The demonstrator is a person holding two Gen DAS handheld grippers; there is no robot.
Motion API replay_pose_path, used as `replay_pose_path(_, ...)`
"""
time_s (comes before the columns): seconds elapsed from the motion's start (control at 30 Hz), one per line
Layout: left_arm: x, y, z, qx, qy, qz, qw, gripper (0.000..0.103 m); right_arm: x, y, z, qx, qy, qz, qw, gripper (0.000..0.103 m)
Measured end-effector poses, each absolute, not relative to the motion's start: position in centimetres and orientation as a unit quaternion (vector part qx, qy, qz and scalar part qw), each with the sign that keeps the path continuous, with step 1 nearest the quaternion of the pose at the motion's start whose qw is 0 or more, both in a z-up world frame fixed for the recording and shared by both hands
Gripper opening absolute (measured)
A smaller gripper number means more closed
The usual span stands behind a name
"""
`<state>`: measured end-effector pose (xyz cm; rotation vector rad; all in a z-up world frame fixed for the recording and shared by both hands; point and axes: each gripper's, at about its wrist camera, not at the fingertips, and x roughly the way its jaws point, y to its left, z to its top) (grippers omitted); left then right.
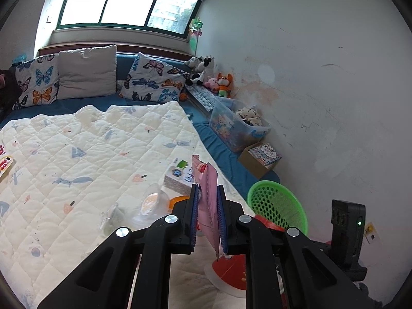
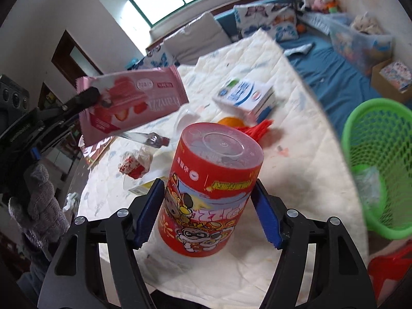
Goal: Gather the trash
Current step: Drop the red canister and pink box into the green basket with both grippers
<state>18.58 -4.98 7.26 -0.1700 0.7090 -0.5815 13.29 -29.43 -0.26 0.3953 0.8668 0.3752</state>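
My left gripper [image 1: 208, 216] is shut on a pink snack wrapper [image 1: 209, 200] and holds it in the air above the quilt; the wrapper also shows in the right wrist view [image 2: 134, 103], with that gripper [image 2: 87, 97] at the left. My right gripper [image 2: 207, 213] is shut on a red snack canister [image 2: 206, 195] with a clear lid, upright just above the quilt. A green mesh basket [image 1: 278, 206] stands right of the bed and also shows in the right wrist view [image 2: 381, 164], with some clear plastic inside.
On the white quilt [image 1: 90, 154] lie a small carton [image 2: 247, 95], an orange lid [image 2: 230, 122], red strips [image 2: 257, 128], a crumpled red-white wrapper [image 2: 134, 166] and clear plastic cups [image 1: 152, 203]. A storage bin [image 1: 237, 126] and cardboard box [image 1: 260, 158] sit by the wall.
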Motion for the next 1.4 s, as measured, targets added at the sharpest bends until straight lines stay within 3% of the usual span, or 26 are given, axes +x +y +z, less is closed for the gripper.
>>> replay_pose_path(0.33,18.4,-9.9,9.3,-0.069,0.333,-0.323,0.883,0.014,11.4,-39.3,2.3,0.182,0.370,0.063,0.909,0.069)
replay_pose_path(0.97,19.8,-23.1,8.1,-0.017,0.362,-0.381,0.851,0.014,14.7,-51.2,-8.3,0.150,0.412,-0.106,0.892,0.069)
replay_pose_path(1.4,20.4,-30.9,4.3,0.023,0.397,-0.408,0.822,0.014,13.2,-53.1,-9.1,0.166,0.408,-0.110,0.891,0.072)
